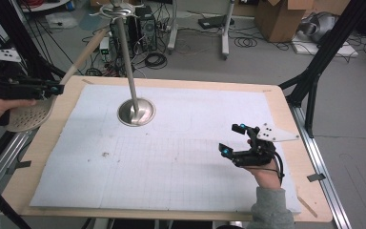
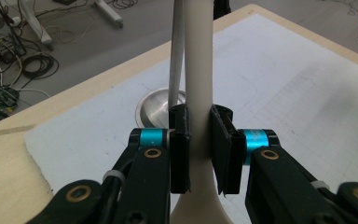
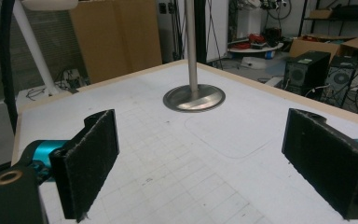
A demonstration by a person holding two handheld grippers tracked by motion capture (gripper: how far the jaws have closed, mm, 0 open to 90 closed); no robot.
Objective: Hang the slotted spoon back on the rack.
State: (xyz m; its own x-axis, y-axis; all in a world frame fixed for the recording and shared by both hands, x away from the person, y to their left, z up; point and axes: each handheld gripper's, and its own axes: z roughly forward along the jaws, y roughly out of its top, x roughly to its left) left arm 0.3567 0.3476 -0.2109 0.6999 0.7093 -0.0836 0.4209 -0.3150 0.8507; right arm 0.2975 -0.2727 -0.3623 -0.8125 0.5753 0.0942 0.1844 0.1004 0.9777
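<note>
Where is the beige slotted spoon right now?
High view: the beige perforated plastic spoon is off the table's left edge, its handle clamped in the left tool, left of the metal stand.

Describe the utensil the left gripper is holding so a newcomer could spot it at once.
Start at the metal stand on the white mat, then look to the table's left edge. There the left gripper is shut on a cream slotted spoon: perforated round head, long pale handle slanting up towards the stand's top, nothing else like it nearby.

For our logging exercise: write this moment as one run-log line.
left gripper: shut on slotted spoon handle, held at table's left edge | right gripper: open, empty, over mat | metal stand: upright
</note>
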